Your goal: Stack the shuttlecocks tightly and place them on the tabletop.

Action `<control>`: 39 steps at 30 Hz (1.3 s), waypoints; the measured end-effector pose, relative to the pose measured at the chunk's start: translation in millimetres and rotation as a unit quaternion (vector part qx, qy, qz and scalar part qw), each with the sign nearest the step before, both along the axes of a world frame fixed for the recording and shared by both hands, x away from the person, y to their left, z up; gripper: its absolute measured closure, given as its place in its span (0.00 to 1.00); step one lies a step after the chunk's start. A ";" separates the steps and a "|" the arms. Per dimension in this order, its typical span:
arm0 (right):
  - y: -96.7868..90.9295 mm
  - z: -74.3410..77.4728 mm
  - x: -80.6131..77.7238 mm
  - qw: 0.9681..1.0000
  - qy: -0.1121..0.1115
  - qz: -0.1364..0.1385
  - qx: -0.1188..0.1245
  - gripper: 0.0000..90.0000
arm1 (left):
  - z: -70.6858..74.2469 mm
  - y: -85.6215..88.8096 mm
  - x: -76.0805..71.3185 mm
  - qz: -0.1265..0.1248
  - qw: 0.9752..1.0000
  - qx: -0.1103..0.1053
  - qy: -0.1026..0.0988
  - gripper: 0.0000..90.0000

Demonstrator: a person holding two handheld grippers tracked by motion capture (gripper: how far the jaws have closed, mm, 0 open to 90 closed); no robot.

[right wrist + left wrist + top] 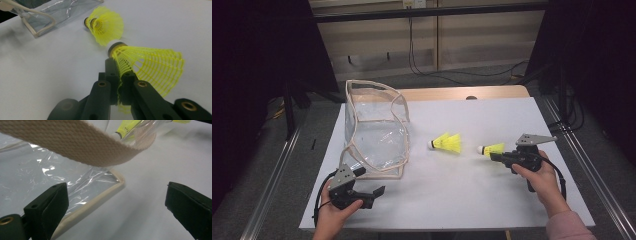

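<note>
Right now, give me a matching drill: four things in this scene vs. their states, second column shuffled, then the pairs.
Things
1. left gripper
2. right gripper
3. loose shuttlecock
4. clear bag

States
A. lies on its side on the white table, touched by nothing
B. jaws shut on the mesh skirt of a held shuttlecock
C. stands on the table, top open, beige trim
D. jaws wide apart, nothing between them, near the bag's bottom edge

Pairs: 1-D, 2-B, 3-A, 4-C
</note>
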State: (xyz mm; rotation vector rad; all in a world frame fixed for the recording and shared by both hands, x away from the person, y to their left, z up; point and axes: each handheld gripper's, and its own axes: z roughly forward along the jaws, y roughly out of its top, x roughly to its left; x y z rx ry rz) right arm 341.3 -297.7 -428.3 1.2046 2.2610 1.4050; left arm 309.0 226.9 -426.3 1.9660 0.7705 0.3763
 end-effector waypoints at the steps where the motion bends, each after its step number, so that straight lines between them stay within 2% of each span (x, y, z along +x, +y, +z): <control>1: 0.2 -0.4 0.3 1.000 -0.001 -0.001 -0.001 0.98 | 0.1 0.2 0.1 -0.001 1.000 0.002 0.000 0.06; 8: 1.5 -1.0 2.8 1.000 -0.003 0.000 -0.003 0.98 | 0.1 0.4 0.3 0.000 1.000 0.003 -0.001 0.06; 9: 2.1 -0.7 2.9 1.000 -0.001 -0.001 -0.004 0.98 | 0.1 0.5 0.2 -0.001 1.000 0.002 0.000 0.06; 10: 3.0 -0.1 3.3 1.000 -0.001 -0.002 -0.001 0.98 | -0.3 -0.7 -0.1 0.002 1.000 -0.008 0.000 0.06; 12: 4.0 0.6 4.5 1.000 -0.003 0.001 -0.004 0.98 | -0.3 -0.7 -0.1 0.002 1.000 -0.008 -0.001 0.06; 14: 6.5 1.8 5.5 1.000 -0.002 0.001 -0.001 0.98 | 0.6 0.7 0.2 0.001 1.000 0.007 0.001 0.06; 24: 13.6 2.0 11.4 1.000 -0.005 0.006 -0.008 0.98 | 0.5 0.9 0.3 0.001 1.000 0.005 0.001 0.06; 39: 16.2 1.5 16.1 1.000 -0.005 0.002 0.004 0.98 | -0.5 -0.1 0.5 0.003 1.000 -0.001 -0.001 0.06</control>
